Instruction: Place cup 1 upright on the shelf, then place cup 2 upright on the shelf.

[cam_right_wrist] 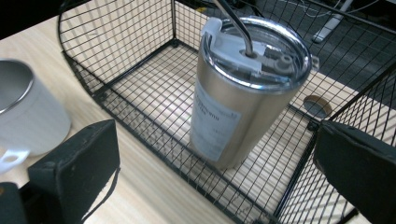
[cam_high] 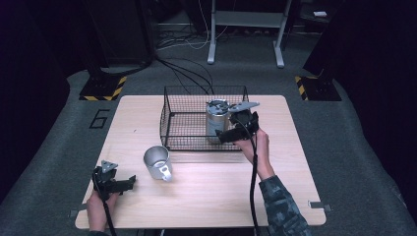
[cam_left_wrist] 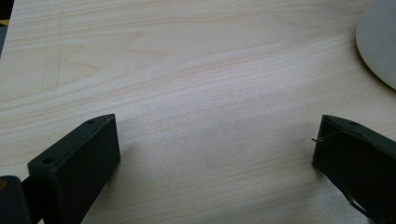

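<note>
A large dark numeral 6 (cam_high: pixel 100 118) is marked on the grey floor (cam_high: pixel 59 128), at 9 o'clock from the wire basket (cam_high: pixel 169 115). The tumbler (cam_right_wrist: pixel 243 93) carries a label (cam_right_wrist: pixel 215 122) whose print is too blurred to read.

mug (cam_right_wrist: pixel 28 114) cropped at left edge, tumbler (cam_right_wrist: pixel 243 88) label print unreadable

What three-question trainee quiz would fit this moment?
1. True or false: the tumbler stands upright inside the basket.
2. Where is the mug? A) in the basket B) on the table in front of the basket C) in the left tongs
3. Fill in: the right tongs are ____, apart from the tumbler.

Key: 1 true; 2 B; 3 open.
</note>
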A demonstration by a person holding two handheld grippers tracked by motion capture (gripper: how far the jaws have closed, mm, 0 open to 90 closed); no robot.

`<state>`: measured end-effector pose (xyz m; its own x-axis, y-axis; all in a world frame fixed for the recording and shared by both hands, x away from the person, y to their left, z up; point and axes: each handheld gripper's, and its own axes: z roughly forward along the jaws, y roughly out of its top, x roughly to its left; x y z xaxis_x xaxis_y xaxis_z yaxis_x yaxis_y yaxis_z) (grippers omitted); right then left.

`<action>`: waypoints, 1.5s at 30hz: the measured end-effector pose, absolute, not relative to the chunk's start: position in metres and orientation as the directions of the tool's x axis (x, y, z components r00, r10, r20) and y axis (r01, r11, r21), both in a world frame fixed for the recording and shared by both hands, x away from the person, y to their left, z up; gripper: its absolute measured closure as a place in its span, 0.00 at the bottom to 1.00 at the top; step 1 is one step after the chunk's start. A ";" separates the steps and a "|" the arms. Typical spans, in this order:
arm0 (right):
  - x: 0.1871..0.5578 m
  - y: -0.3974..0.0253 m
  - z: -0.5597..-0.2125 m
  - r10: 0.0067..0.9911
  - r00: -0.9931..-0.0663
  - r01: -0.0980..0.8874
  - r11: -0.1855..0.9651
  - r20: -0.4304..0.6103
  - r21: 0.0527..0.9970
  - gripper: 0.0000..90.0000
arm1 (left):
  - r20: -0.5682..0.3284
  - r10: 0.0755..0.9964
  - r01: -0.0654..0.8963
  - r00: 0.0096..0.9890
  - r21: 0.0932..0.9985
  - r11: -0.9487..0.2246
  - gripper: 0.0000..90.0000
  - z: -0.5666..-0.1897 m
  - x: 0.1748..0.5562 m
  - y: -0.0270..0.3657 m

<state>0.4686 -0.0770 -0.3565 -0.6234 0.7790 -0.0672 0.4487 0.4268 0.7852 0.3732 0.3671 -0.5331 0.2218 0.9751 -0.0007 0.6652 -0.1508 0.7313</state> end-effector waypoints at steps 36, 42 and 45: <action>0.406 -0.185 -0.498 0.879 -0.477 0.618 0.323 0.015 0.716 0.00 | -0.007 0.975 0.672 0.222 0.726 -0.148 0.00 -0.533 0.374 0.367; 0.406 -0.195 -0.521 0.894 -0.448 0.634 0.295 0.028 0.714 0.00 | -0.006 0.976 0.669 0.217 0.729 -0.144 0.00 -0.533 0.374 0.367; 0.404 -0.198 -0.527 0.901 -0.434 0.639 0.296 0.014 0.710 0.00 | 0.003 0.978 0.671 0.206 0.727 -0.144 0.00 -0.533 0.373 0.366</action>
